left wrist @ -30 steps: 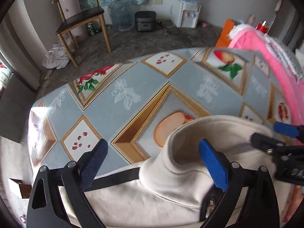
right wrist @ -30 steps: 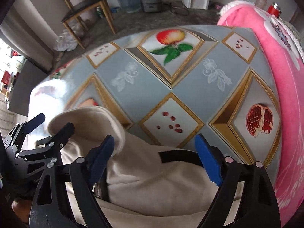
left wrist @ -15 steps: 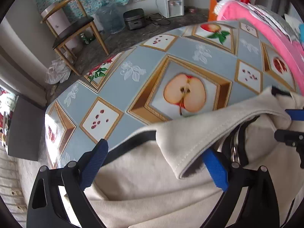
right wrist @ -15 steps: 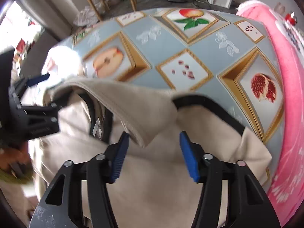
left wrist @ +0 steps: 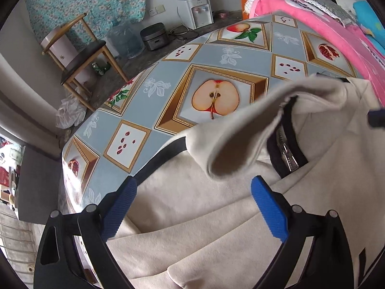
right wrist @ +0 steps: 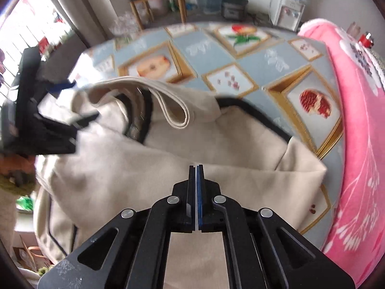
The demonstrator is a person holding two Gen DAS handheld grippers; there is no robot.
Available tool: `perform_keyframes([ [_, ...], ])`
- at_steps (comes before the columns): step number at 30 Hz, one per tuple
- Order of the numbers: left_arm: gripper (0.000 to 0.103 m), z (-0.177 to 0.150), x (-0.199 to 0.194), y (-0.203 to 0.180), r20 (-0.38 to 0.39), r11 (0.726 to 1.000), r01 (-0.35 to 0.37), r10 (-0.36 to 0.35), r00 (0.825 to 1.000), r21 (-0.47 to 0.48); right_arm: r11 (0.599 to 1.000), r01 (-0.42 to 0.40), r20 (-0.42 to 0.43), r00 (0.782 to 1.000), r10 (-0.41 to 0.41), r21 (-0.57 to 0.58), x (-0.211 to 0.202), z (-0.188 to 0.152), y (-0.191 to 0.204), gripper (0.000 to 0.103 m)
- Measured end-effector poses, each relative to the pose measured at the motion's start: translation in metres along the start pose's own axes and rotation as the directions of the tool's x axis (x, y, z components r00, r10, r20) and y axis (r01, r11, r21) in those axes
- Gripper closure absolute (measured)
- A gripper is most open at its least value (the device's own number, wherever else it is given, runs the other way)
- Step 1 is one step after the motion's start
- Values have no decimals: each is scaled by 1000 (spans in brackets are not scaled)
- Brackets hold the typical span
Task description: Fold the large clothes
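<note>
Cream jacket [right wrist: 168, 168] lies collar toward 12 o'clock; right gripper [right wrist: 196, 168] just clamped together, nothing visibly pinched; left gripper [left wrist: 192, 207] spread wide.

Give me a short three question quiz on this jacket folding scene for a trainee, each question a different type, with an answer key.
1. True or false: the left gripper has its jaws open above the cream jacket.
2. What fruit is printed on the tablecloth just beyond the jacket's raised collar? A) banana B) halved apple C) grapes
3. Fill in: the right gripper has its jaws ____.

Key: 1 true; 2 B; 3 shut. No fabric shows between the right jaws, which have just been closing.
</note>
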State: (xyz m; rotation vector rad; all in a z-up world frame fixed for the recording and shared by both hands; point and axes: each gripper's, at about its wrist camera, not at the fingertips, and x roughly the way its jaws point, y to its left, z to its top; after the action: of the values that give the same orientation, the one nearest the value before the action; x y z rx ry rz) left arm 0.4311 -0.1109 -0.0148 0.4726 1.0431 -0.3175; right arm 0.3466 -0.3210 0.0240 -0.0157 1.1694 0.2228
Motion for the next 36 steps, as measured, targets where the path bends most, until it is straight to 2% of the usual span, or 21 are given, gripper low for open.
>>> perform_keyframes([
  [2, 10, 1, 4, -1, -4, 1000, -2, 2, 1000, -3, 998, -63, 76, 995, 61, 26, -22, 12, -9, 96],
  [4, 10, 4, 8, 0, -10, 1000, 6, -6, 1000, -21, 994, -86, 125, 989, 77, 65, -25, 37, -7, 87],
  [8, 10, 7, 4, 4, 7, 999, 20, -20, 1000, -43, 980, -120, 130, 986, 100, 157, 0, 100, -21, 85],
  [10, 10, 6, 1, 5, 12, 999, 23, -23, 1000, -45, 972, -117, 76, 992, 103, 202, 28, 126, -27, 85],
  [12, 10, 3, -4, 7, 20, 999, 29, -28, 999, -46, 952, -168, -23, 983, 180, 257, 67, 145, -36, 86],
  [14, 10, 1, -10, 11, 33, 998, 35, -34, 999, -42, 920, -219, -114, 957, 268, 324, 103, 153, -40, 86],
  [15, 10, 0, -13, 13, 41, 998, 36, -35, 999, -41, 900, -265, -157, 929, 334, 345, 120, 154, -38, 89],
  [16, 10, -2, -16, 16, 49, 998, 39, -37, 998, -41, 890, -287, -184, 911, 368, 355, 130, 152, -34, 89],
  [19, 10, -4, -27, 29, 77, 998, 44, -40, 996, -53, 902, -338, -240, 884, 402, 268, 133, 141, -12, 91],
  [22, 10, -6, -36, 45, 111, 995, 67, -59, 992, -75, 904, -383, -260, 868, 422, 189, 117, 124, 4, 92],
  [27, 10, -7, -46, 58, 156, 990, 95, -78, 985, -105, 910, -400, -273, 868, 414, 106, 100, 107, 16, 92],
  [31, 10, -3, -46, 57, 159, 986, 110, -90, 983, -123, 916, -396, -270, 876, 400, 69, 97, 102, 22, 92],
  [33, 10, -2, -45, 53, 156, 984, 124, -103, 982, -132, 920, -388, -258, 885, 387, 49, 101, 102, 23, 91],
  [36, 10, 1, -41, 44, 153, 979, 151, -129, 980, -139, 933, -359, -221, 910, 351, 2, 100, 97, 33, 91],
])
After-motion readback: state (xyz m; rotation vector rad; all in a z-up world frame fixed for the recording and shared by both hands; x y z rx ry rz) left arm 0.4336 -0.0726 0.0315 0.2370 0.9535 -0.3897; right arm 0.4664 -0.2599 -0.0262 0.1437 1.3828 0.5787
